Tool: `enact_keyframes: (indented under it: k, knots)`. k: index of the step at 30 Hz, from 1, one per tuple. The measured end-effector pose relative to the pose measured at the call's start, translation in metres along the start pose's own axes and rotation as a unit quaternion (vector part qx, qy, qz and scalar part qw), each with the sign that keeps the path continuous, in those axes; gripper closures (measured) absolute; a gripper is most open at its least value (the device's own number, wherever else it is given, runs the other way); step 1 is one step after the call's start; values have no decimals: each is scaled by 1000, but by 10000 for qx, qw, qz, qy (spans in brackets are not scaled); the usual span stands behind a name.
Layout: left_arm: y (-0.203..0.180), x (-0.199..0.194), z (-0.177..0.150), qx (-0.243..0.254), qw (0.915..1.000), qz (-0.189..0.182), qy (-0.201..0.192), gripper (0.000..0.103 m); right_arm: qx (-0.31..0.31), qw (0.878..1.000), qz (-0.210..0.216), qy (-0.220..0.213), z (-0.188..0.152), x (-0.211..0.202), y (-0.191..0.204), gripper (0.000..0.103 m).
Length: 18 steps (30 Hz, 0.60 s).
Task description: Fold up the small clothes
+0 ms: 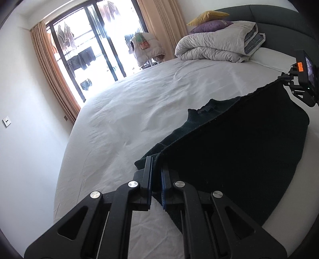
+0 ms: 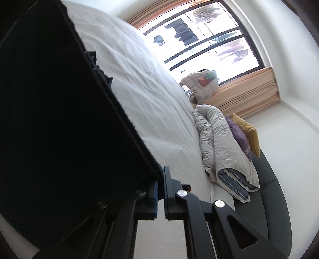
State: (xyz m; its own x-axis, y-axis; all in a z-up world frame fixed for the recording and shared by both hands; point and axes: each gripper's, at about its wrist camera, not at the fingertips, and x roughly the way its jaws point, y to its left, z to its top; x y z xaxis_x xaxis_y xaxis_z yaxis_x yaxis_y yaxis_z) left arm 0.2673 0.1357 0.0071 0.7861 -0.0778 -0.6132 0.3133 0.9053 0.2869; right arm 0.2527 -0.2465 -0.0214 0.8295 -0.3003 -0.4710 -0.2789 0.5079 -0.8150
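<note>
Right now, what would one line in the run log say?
step: folding | left gripper: shut on sweater edge | right gripper: shut on sweater edge | sweater: stretched between grippers, partly lifted off bed | quilt: untouched

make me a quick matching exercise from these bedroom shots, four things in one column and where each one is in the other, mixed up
Things:
1. dark knit garment
2. folded quilt
3. yellow pillow
4. purple pillow

Places:
A. directly on the folded quilt, under another pillow
B. top of the pile by the headboard
C. stretched between the left claw and the right claw, above the white sheet
D. on the bed near the headboard, under both pillows

Pairs: 1-C, 2-D, 3-B, 4-A
</note>
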Motion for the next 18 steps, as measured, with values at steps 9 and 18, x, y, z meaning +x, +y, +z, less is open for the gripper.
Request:
enact_keyframes:
  k: [9,18]
  knots:
    - [25,114,11,-293,9969,-169,717,97,-136,9988,319,342,24,69,13,99]
    - [27,168,15,-239,9943,37,1036,94,-55,9955,653,690,43,127,25,98]
